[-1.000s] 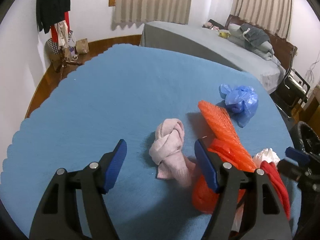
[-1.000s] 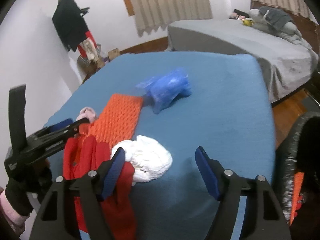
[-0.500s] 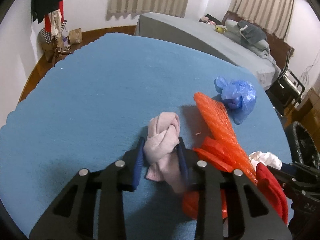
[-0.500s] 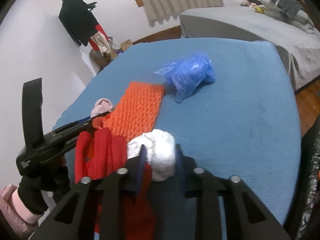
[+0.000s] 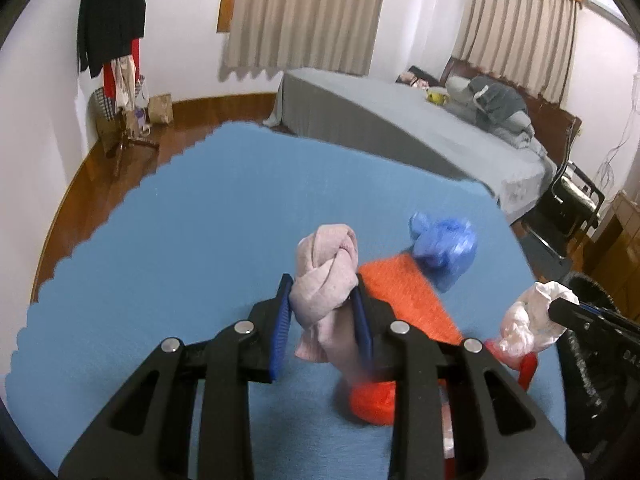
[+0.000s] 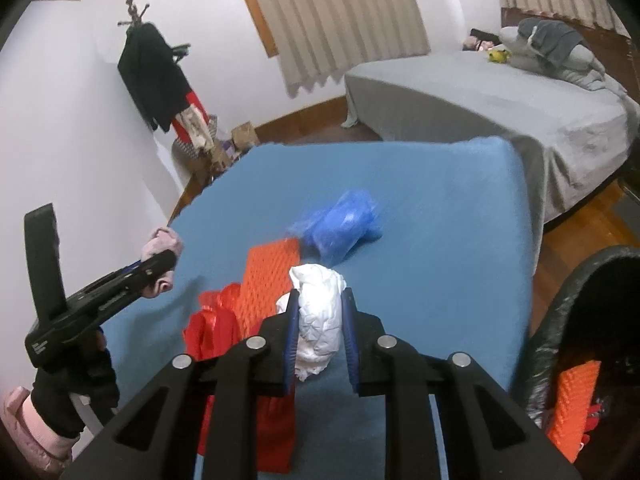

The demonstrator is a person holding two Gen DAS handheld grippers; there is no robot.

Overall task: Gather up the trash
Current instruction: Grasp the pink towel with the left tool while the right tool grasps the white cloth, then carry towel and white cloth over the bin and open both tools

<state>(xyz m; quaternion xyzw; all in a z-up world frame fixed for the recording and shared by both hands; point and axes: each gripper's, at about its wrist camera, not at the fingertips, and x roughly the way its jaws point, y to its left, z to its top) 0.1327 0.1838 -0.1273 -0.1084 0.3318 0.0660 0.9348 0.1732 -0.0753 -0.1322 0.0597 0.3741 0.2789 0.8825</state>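
Left wrist view gives us the left claw (image 5: 322, 312) with its blue pads pressed on a knotted pink cloth (image 5: 326, 276), soft and ribbed like a rolled sock, held clear of the blue counter (image 5: 180, 248); its jaws have just been closing on that bundle. Just right of it lies an orange mesh sleeve (image 5: 404, 296), flat and netted, with a crumpled blue plastic bag (image 5: 446, 250) at its far end and glossy red plastic (image 5: 372, 400) bunched near us. At the right edge we see the right claw (image 5: 560, 310) from the side, carrying a white crumpled wad (image 5: 528, 320). The right wrist view shows that grip head on: the jaws, which have just been closing, pinch the wrinkled white wad (image 6: 320, 316) between narrow blue pads above the counter (image 6: 440, 260). Only here do we see the black bin (image 6: 576, 320) at the near right, its liner shiny, with an orange mesh piece (image 6: 572, 408) inside, and a dark-gloved hand (image 6: 76, 376) with a pink cuff holding the left claw (image 6: 162, 266). A grey bed (image 6: 480, 104) stands far right.
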